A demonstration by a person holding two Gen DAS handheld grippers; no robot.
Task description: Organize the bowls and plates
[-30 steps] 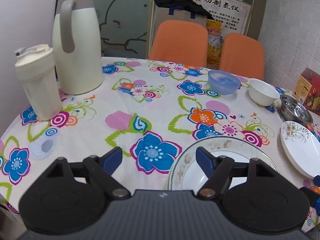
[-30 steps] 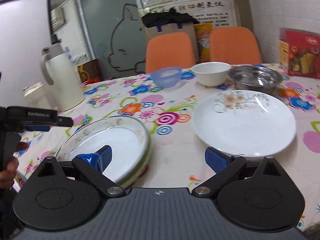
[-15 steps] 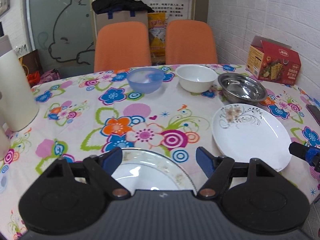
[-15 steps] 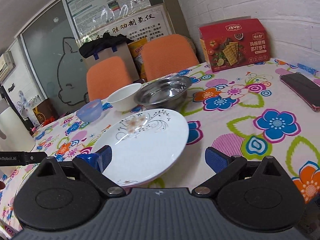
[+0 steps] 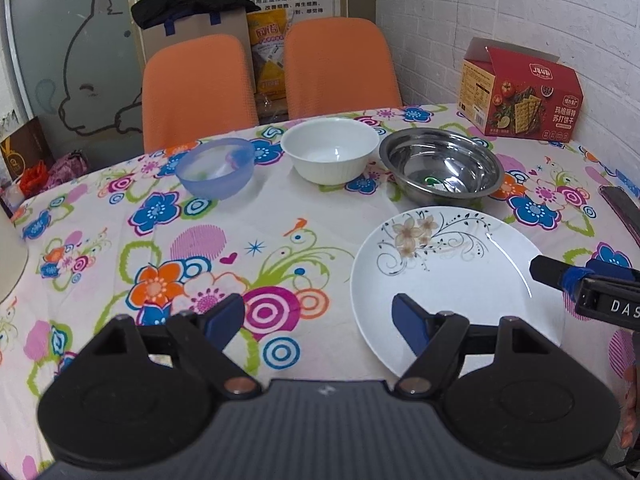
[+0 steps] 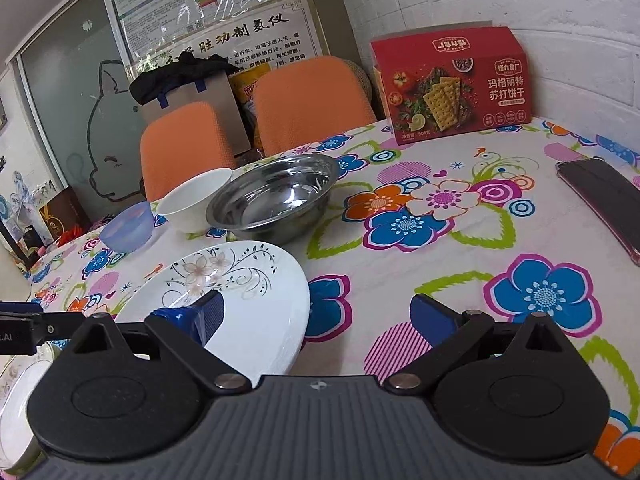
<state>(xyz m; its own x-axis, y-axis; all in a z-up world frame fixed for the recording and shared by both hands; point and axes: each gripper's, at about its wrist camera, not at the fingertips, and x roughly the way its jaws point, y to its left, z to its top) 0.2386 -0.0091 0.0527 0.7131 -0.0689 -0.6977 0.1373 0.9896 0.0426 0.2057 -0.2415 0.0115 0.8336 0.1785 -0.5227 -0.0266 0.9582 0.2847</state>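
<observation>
White plate (image 5: 448,276) lies flat just before the steel bowl (image 5: 442,166); I've brought my right gripper (image 6: 316,314) to its near rim, jaws wide to straddle it. Left gripper (image 5: 318,316) hovers wide, empty.

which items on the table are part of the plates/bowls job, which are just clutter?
Job: flowered plate, second plate at the right view's lower left edge, blue bowl, white bowl, steel bowl.

Clutter: cracker box, phone, tablecloth.
</observation>
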